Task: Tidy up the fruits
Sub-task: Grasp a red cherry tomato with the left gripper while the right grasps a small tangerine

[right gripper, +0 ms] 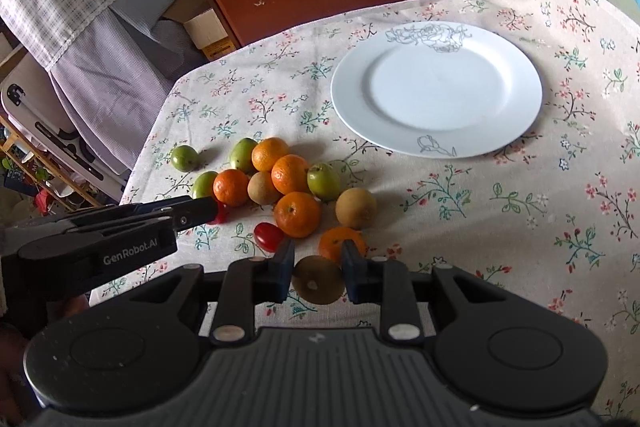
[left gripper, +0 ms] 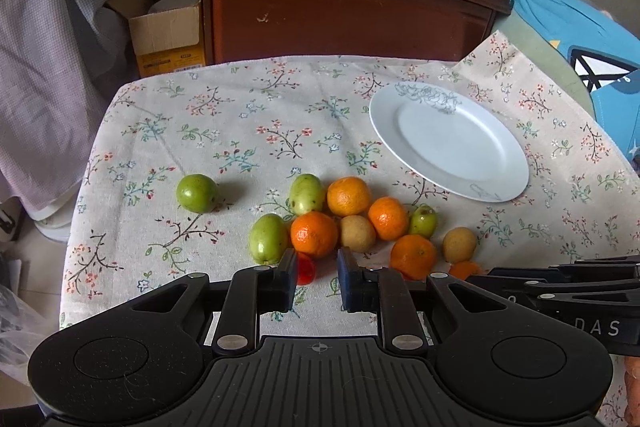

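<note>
1. Right hand-held gripper (right gripper: 317,251): jaws drawn close on a brown fruit (right gripper: 318,279). Both pads press its sides. It sits at 6 o'clock of the fruit heap, nearest the camera, low over the cloth.
2. Left hand-held gripper (left gripper: 317,259): jaws at their narrowest, with a slim gap and bare cloth between the pads. A small red fruit (left gripper: 305,269) shows just inside the left finger, touching it. Cannot tell whether it is gripped.
3. In the right wrist view the left tool comes in from 9 o'clock, with that red fruit at its tip.
4. Fruit heap on the bench cloth (left gripper: 240,115): five oranges (right gripper: 298,214), three green fruits (right gripper: 323,181) and two loose brown fruits (right gripper: 356,207), mostly touching one another.
5. One orange lies just beyond the right tool's fingertips, at 12 o'clock of the held fruit.
6. A lone green fruit (left gripper: 197,193) sits apart, at 9 o'clock of the heap.
7. A second red fruit (right gripper: 269,235) lies at 10 o'clock of the held fruit, just beside the right tool's left finger.
8. White plate (right gripper: 436,87), with a grey flower print on the rim, lies flat on the cloth at 1 o'clock of the heap, apart from it.
9. Beyond the bench at 12 o'clock is a brown wooden cabinet (left gripper: 340,11); an open cardboard box (left gripper: 168,35) stands at its 9 o'clock.
</note>
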{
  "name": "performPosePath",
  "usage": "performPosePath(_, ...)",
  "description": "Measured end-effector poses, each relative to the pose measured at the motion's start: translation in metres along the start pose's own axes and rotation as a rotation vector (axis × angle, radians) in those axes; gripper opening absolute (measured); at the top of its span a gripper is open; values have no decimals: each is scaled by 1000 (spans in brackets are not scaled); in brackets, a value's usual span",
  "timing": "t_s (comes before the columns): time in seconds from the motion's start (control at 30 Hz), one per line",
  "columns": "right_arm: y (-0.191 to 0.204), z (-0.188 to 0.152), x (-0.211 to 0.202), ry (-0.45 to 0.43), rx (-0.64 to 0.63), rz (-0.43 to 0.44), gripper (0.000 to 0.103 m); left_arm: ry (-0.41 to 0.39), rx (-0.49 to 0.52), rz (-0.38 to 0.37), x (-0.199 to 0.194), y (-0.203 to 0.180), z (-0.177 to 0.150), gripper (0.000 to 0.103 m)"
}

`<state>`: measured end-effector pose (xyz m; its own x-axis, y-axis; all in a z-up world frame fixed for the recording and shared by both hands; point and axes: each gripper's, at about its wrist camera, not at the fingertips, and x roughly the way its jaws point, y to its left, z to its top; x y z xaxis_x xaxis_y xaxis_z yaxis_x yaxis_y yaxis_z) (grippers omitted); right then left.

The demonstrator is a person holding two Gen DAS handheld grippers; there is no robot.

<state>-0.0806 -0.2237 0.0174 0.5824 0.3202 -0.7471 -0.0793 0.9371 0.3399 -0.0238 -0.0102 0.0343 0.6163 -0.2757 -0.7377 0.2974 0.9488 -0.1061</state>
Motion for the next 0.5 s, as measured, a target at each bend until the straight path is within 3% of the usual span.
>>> performPosePath(0.13, -5, 0, 0, 2, 30, -12, 30, 2, 0, 30, 0, 3, -1, 20)
performPosePath(0.27, -7, 0, -2, -12, 31, -33, 46, 28, -9, 58, 8, 8, -3, 23)
performPosePath(0.5, -8, -3, 9, 12, 46, -26, 47, 55, -2, 77, 23, 7, -7, 25)
